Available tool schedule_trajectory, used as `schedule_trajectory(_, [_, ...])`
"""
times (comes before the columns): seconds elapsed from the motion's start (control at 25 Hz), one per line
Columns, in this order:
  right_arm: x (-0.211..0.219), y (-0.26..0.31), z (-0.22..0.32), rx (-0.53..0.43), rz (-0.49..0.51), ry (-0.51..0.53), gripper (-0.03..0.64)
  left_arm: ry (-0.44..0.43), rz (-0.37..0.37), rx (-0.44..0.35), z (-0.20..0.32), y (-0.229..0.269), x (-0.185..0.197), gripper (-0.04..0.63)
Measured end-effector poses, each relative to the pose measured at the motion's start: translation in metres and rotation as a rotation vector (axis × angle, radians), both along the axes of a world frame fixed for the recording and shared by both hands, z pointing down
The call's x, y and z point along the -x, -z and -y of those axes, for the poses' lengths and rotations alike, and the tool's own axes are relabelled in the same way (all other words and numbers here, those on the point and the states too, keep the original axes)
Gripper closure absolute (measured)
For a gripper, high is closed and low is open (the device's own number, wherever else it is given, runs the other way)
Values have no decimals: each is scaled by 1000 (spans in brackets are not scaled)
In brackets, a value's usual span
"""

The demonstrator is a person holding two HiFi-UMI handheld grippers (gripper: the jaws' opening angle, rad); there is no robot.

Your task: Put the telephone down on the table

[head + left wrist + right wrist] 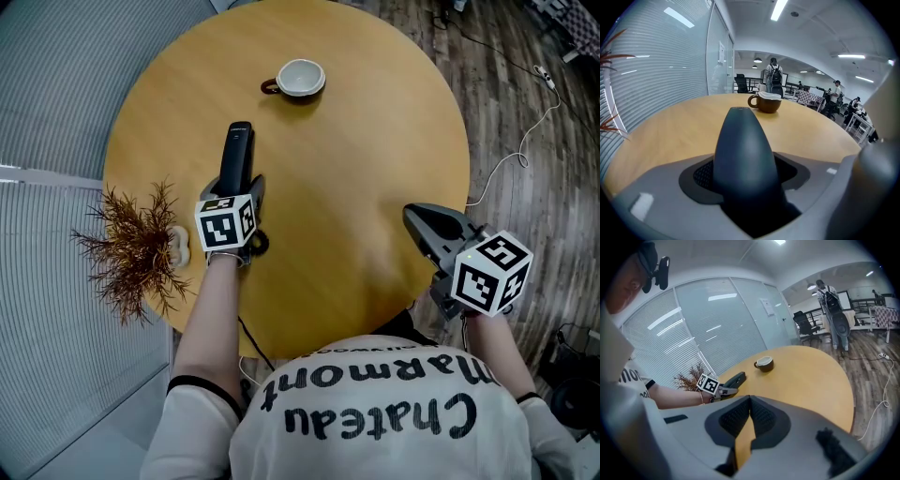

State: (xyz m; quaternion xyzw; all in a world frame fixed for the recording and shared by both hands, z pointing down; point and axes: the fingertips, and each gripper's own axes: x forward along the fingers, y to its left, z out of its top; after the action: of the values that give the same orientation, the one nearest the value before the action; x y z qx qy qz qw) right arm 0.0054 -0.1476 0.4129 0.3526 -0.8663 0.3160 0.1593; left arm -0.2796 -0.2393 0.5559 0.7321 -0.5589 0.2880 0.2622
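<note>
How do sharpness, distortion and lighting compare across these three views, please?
Head view: evenly lit and sharp, with no harsh shadows on the table. Left gripper view: the telephone close to the lens is soft, the cup beyond is crisper, and the blinds curve with the wide lens. Right gripper view: dark rounded corners, and ceiling lights reflect in the glass wall.

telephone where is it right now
Head view, left side of the table: the telephone is clamped in the left hand-held gripper, between the cup and the dried plant.
</note>
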Motion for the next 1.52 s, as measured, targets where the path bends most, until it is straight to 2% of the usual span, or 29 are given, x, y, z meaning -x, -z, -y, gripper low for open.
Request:
schedule_trajectory(0.44, [-5,8,-2,-10,-11,-10,603,-7,18,-14,-1,0,-1,281])
schedule_trajectory(0.8, [-4,1,-18,11,-36,-26,603,-20,3,-3,-1,-1,-2,275])
schedule_trajectory(0.88, [-5,2,-22,11,-45,-33,603,-46,4,0,-1,-2,-5,236])
schedule_trajectory(1.04, [-7,5,-29,3,-64,-47,603,-67,6,2,-1,-3,-6,233])
schedule_trajectory(1.36, [-8,10,-36,-16,-92,-66,603,-16,17,4,1,-6,5,144])
schedule_trajectory(1.52, [-5,7,-40,-7,-104,-42,603,-62,17,-3,0,-3,-3,176])
